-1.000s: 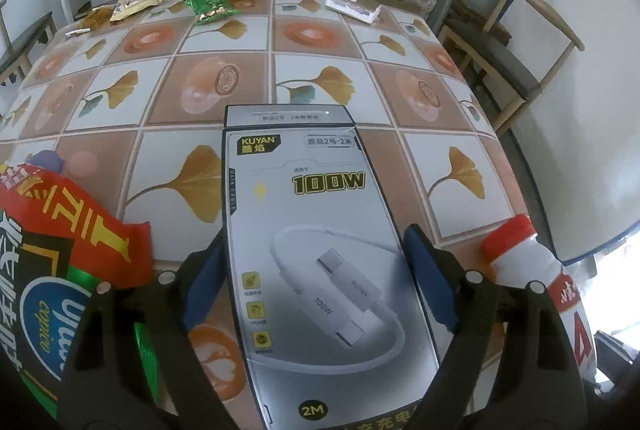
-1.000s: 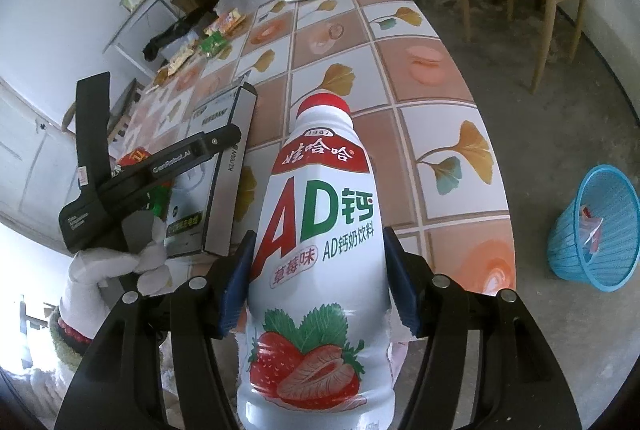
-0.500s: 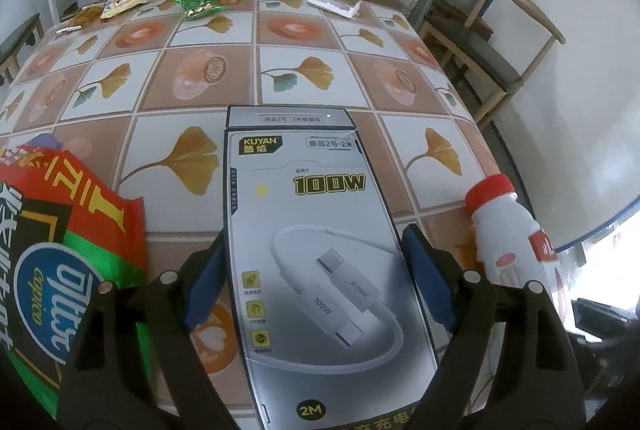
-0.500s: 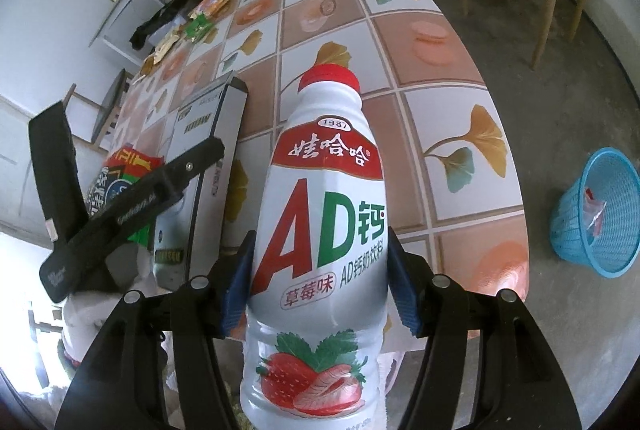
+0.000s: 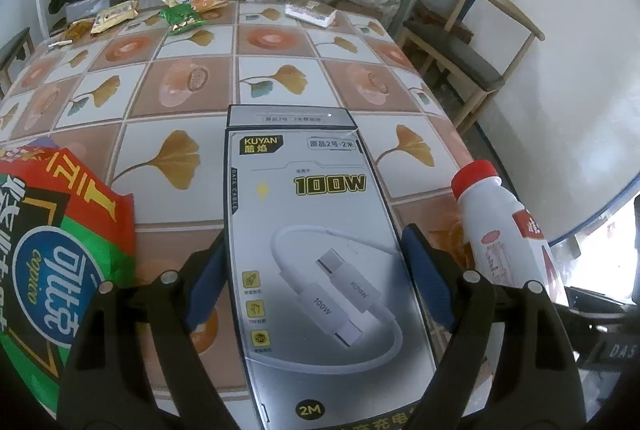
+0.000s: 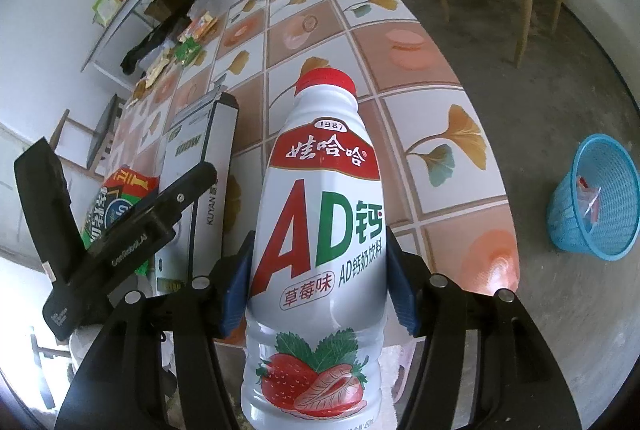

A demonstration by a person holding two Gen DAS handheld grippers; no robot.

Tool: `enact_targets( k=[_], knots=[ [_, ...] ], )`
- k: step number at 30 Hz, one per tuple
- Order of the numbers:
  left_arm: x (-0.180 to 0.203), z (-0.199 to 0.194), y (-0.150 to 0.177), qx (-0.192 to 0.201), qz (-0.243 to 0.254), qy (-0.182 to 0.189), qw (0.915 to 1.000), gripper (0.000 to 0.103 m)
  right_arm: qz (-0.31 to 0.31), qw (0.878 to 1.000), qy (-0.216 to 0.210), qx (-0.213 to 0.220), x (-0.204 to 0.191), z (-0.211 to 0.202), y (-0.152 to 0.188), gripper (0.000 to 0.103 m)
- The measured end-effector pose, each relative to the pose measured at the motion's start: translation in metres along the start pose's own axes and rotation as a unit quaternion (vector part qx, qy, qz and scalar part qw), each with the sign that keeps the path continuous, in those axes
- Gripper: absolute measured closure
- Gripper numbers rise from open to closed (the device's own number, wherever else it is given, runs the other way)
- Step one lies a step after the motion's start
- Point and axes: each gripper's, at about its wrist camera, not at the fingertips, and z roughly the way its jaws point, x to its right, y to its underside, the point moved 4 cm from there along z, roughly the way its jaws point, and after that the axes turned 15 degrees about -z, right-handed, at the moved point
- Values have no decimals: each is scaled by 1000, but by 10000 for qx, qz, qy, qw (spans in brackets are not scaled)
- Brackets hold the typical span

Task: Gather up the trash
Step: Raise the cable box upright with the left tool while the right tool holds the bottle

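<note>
Between the blue pads of my left gripper (image 5: 312,270) sits a flat grey cardboard cable box printed "100W" (image 5: 316,230), clamped by its long edges and lifted over the tiled table with ginkgo-leaf squares (image 5: 276,82). To that gripper's left lies a crumpled red-and-green snack bag (image 5: 60,254), cut off by the frame edge so I cannot read its whole print. Far beyond my fingers, along the table's back edge, several small wrappers (image 5: 180,16) are too small to make out. My right gripper (image 6: 318,282) is clamped on a white plastic drink bottle with a red cap and strawberry label (image 6: 320,230); its base runs out of frame. Only the right wrist view shows the blue plastic mesh basket (image 6: 596,198) on the floor, well off to that gripper's right past the table edge; it holds a few pieces of clear and red wrapping, hard to identify. That view also shows my left gripper from the side, which hides part of the box; my left view catches only the bottle's upper half at its right.
</note>
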Motion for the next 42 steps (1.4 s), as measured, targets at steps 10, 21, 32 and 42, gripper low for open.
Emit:
enact_targets(
  k=[10, 21, 32, 42],
  knots=[
    [1, -17, -3, 152, -41, 187, 9997, 24, 55, 9998, 119, 170, -1, -18, -2, 45],
    [2, -39, -8, 345, -149, 369, 9986, 25, 62, 9992, 174, 352, -3, -37, -5, 45],
    [1, -58, -13, 503, -240, 517, 9971, 25, 74, 9984, 201, 528, -7, -55, -5, 45],
    [0, -67, -15, 569, -288, 587, 9962, 25, 110, 9977, 208, 634, -6, -68, -2, 45]
  ],
)
